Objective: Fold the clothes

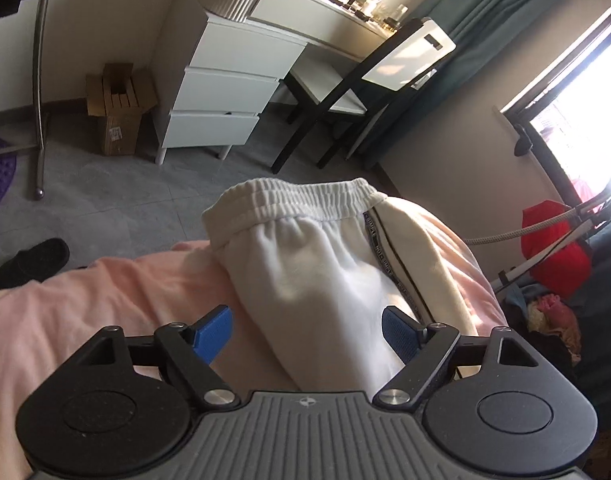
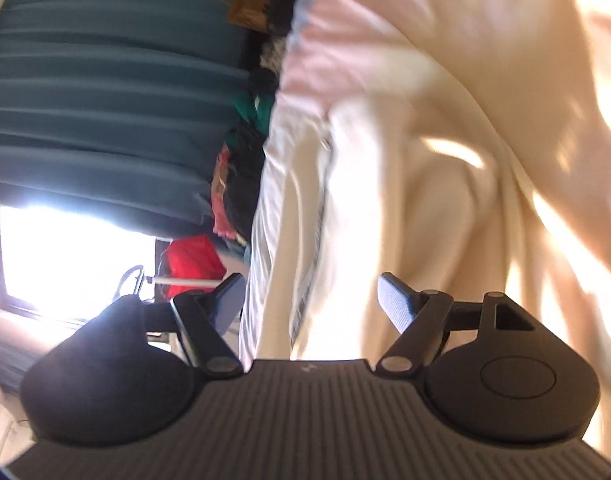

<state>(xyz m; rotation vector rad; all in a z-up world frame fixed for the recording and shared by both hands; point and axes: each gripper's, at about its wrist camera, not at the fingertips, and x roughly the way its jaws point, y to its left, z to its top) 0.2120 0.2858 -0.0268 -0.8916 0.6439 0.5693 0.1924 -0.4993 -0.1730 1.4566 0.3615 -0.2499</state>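
Right wrist view blurred, cloth folds hard to read. One pair of white sweatpants (image 1: 317, 256) lying on pink bedding (image 1: 85, 312), waistband up. Left gripper (image 1: 305, 332) and right gripper (image 2: 309, 304) both spread wide, gripping nothing.

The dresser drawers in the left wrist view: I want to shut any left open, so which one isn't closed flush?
The bottom drawer of the white dresser: its front juts out crooked, while the two above sit flush.
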